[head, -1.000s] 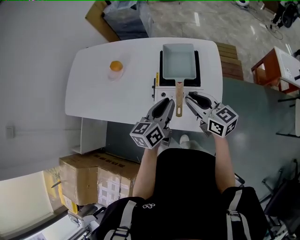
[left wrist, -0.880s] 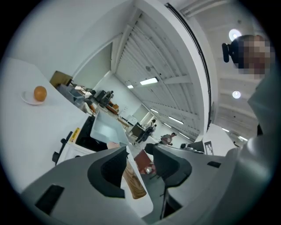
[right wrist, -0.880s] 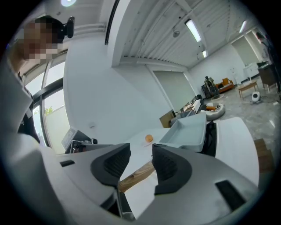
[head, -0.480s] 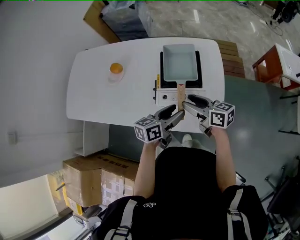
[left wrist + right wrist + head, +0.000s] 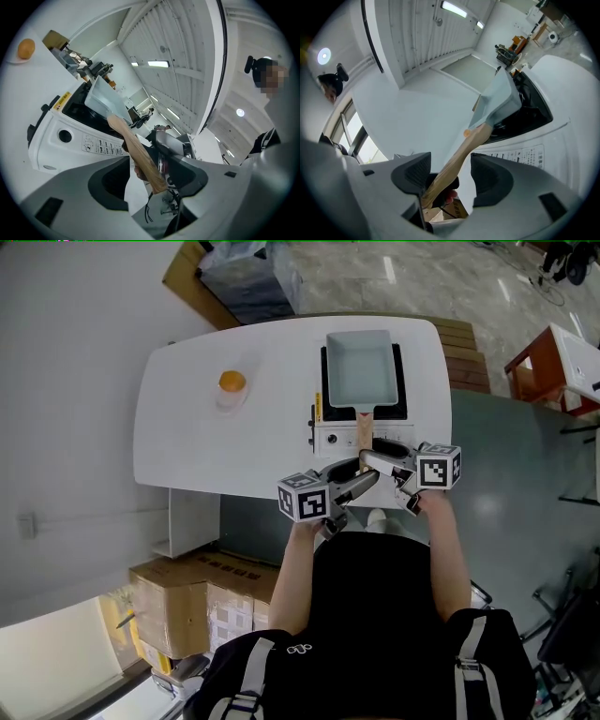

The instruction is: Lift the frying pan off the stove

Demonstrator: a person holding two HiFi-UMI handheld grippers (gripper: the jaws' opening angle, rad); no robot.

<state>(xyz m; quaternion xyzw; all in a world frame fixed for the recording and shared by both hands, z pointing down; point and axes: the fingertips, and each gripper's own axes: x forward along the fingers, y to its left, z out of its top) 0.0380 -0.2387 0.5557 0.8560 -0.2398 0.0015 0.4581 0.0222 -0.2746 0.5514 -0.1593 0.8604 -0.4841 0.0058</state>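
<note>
- A rectangular, smooth, pale-blue frying pan (image 5: 357, 368) is seated on a white stove (image 5: 328, 435).
- Its rounded wooden handle (image 5: 363, 432) is straddled by the left gripper (image 5: 147, 180) and the right gripper (image 5: 450, 180). Both sets of jaws have just been opened wide, unclamped.

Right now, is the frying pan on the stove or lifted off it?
On the stove: the frying pan lies flat on the stove's black top, and the right gripper view shows no gap under it.

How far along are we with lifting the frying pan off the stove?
Done: left gripper and right gripper both straddle the wooden handle. In hand: their fingers have just been opening, not yet clamped. Left: grip, then lift the pale rectangular metal frying pan, which sits on the white tabletop stove.
</note>
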